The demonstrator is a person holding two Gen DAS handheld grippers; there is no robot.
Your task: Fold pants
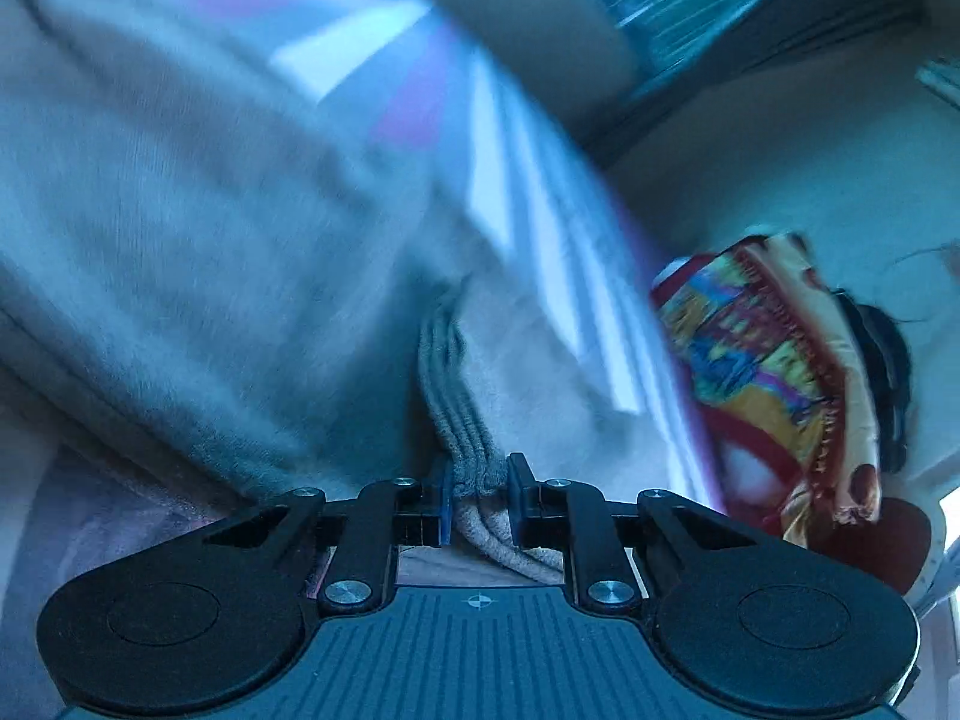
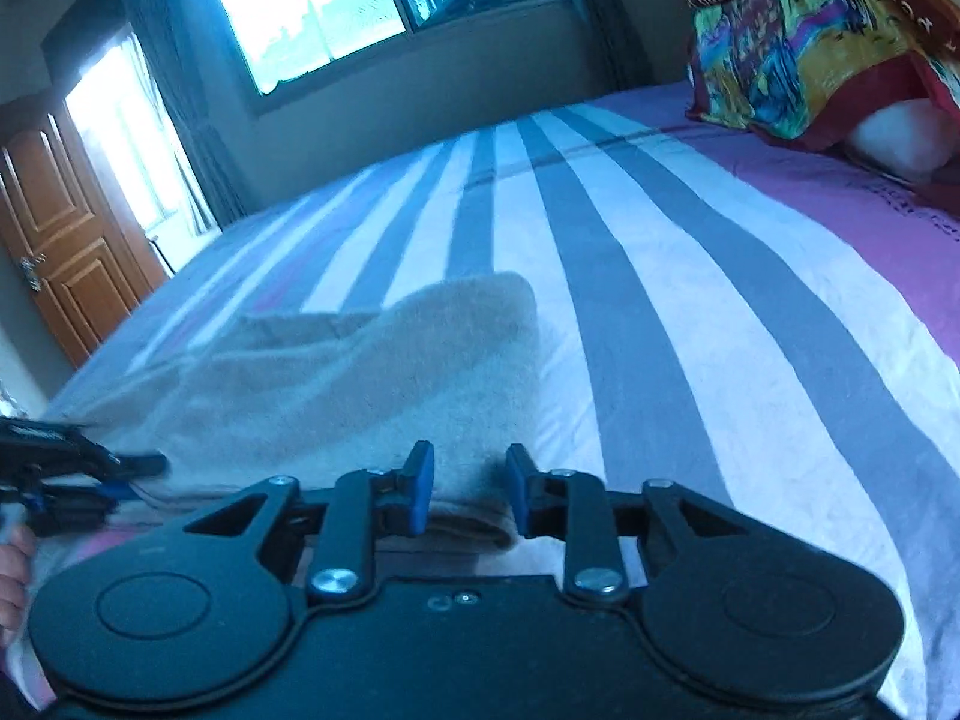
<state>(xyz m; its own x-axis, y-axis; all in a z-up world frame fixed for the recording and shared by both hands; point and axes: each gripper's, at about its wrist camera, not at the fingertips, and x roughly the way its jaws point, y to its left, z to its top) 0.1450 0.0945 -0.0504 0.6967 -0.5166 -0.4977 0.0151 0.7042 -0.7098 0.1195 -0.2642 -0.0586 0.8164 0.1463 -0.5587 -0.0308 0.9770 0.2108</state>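
The pants are beige fleece and lie folded on the striped bed sheet. In the left wrist view my left gripper is shut on the ribbed waistband of the pants, which hang blurred across the view. In the right wrist view my right gripper is open, its blue-padded fingers either side of the pants' near edge. The left gripper shows at the left edge of that view.
A colourful folded blanket and a white pillow lie at the bed's far right; the blanket also shows in the left wrist view. A window and a wooden door are behind the bed.
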